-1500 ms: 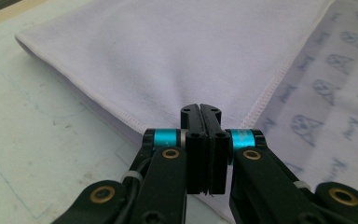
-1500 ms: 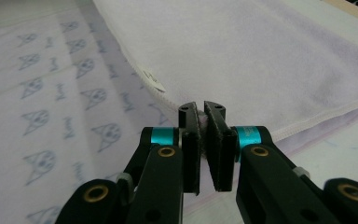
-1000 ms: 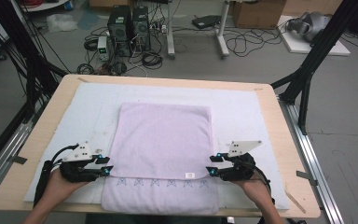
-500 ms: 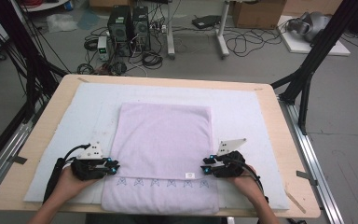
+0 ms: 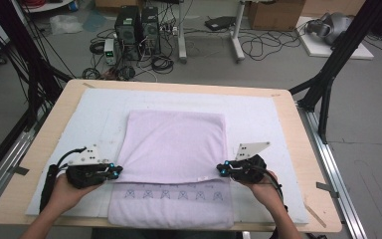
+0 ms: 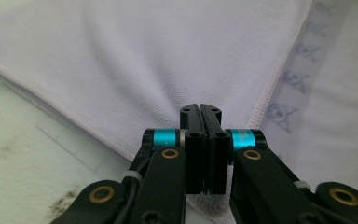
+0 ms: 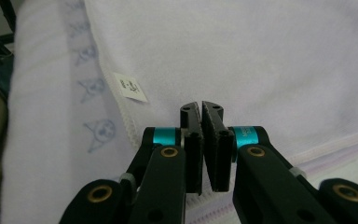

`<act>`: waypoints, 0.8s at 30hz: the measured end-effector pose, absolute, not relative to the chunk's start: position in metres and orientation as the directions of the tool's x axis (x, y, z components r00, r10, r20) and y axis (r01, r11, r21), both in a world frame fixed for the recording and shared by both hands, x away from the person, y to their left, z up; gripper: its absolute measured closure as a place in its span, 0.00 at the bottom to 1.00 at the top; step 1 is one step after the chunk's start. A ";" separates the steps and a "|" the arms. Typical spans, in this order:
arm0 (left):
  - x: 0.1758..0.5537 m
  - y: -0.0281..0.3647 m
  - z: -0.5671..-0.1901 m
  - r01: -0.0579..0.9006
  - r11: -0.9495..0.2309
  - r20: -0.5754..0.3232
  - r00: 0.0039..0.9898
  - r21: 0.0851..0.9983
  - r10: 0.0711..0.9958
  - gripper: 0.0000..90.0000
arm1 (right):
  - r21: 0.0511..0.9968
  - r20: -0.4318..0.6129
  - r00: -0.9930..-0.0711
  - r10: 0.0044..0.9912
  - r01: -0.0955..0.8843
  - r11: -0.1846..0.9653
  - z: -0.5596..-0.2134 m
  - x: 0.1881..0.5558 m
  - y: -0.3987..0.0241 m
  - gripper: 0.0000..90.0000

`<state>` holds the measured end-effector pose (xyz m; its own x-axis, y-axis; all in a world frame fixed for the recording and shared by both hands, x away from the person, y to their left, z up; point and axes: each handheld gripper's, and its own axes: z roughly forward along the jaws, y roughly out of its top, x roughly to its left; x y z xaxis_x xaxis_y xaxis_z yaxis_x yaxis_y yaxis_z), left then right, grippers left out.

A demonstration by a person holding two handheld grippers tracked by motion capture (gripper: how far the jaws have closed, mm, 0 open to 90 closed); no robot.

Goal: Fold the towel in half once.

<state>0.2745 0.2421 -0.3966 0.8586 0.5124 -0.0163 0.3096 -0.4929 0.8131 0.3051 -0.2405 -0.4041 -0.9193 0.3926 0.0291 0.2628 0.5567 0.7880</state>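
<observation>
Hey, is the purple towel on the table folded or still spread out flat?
Folded. The towel has an upper layer whose hem lies across the patterned lower layer, which sticks out toward the person.

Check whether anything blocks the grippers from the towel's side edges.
Nothing visible does: the left gripper and the right gripper are each already shut on the towel, at its two side edges.

Wooden bench with a mat and a towel

The light wooden bench (image 5: 40, 149) carries a white mat (image 5: 99, 112) that covers most of its top, leaving a bare wood border all around. A pale lilac towel (image 5: 174, 144) lies on the mat, folded, its near edge overhanging the mat's front.
</observation>
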 end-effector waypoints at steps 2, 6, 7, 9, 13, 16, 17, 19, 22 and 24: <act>0.268 0.247 -0.387 0.300 -0.471 -0.022 0.861 0.829 0.509 0.98 | 0.801 0.026 -0.923 0.383 0.248 0.545 -0.395 0.301 -0.241 0.97; 0.244 0.253 -0.389 0.297 -0.459 -0.038 0.869 0.837 0.493 0.98 | 0.816 0.037 -0.937 0.346 0.228 0.531 -0.385 0.284 -0.245 0.97; 0.236 0.254 -0.391 0.290 -0.465 -0.038 0.877 0.837 0.479 0.98 | 0.817 0.051 -0.943 0.328 0.228 0.530 -0.386 0.277 -0.246 0.97; 0.225 0.252 -0.397 0.273 -0.482 -0.037 0.895 0.833 0.444 0.97 | 0.810 0.075 -0.954 0.289 0.227 0.540 -0.391 0.264 -0.247 0.96; 0.234 0.244 -0.411 0.300 -0.496 -0.064 0.897 0.815 0.437 0.81 | 0.809 0.129 -0.947 0.293 0.272 0.522 -0.406 0.266 -0.252 0.86; 0.244 0.241 -0.415 0.309 -0.501 -0.063 0.891 0.808 0.450 0.76 | 0.815 0.146 -0.939 0.311 0.292 0.500 -0.410 0.278 -0.250 0.80; 0.247 0.240 -0.417 0.311 -0.506 -0.061 0.891 0.805 0.450 0.75 | 0.813 0.142 -0.939 0.314 0.292 0.504 -0.411 0.281 -0.249 0.79; 0.250 0.238 -0.421 0.314 -0.523 -0.058 0.892 0.793 0.447 0.75 | 0.803 0.140 -0.942 0.306 0.289 0.521 -0.414 0.283 -0.245 0.76; 0.249 0.233 -0.430 0.325 -0.549 -0.071 0.899 0.770 0.432 0.74 | 0.785 0.136 -0.948 0.289 0.281 0.552 -0.423 0.280 -0.239 0.68; 0.247 0.230 -0.437 0.331 -0.581 -0.085 0.909 0.744 0.409 0.72 | 0.767 0.155 -0.947 0.281 0.294 0.570 -0.430 0.276 -0.236 0.65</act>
